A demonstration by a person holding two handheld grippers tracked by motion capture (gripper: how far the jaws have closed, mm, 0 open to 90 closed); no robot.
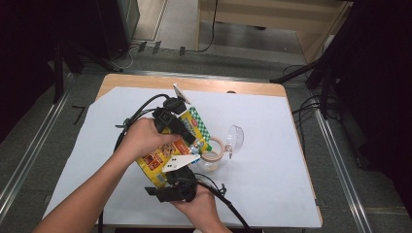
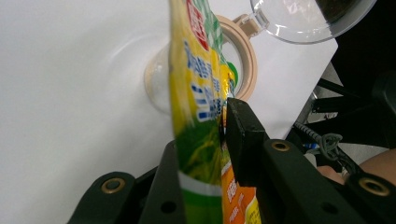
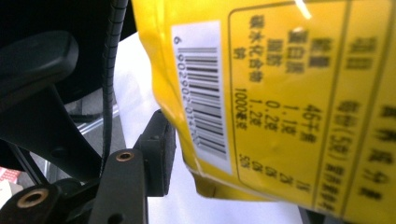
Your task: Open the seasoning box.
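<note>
Pouch (image 1: 167, 150) of yellow foil, printed in orange and green, lies slanted across the white table cover (image 1: 272, 160), its long axis running from the near-left bottom corner up to a green-checked top end that points at the open jar (image 1: 212, 158). The left gripper (image 1: 192, 141) pinches that upper end, both pads pressed flat on the foil; the left gripper view shows the pouch edge-on between its jaws, with the jar's beige rim (image 2: 247, 60) just beyond and the clear hinged lid (image 2: 303, 18) tipped back. The right gripper (image 1: 177, 182) sits at the pouch's lower end, and the right gripper view shows its back panel (image 3: 289, 102) with a barcode (image 3: 205, 93), one black pad (image 3: 161, 154) standing just off the foil edge, jaws partly apart, pressing nothing that I can see.
</note>
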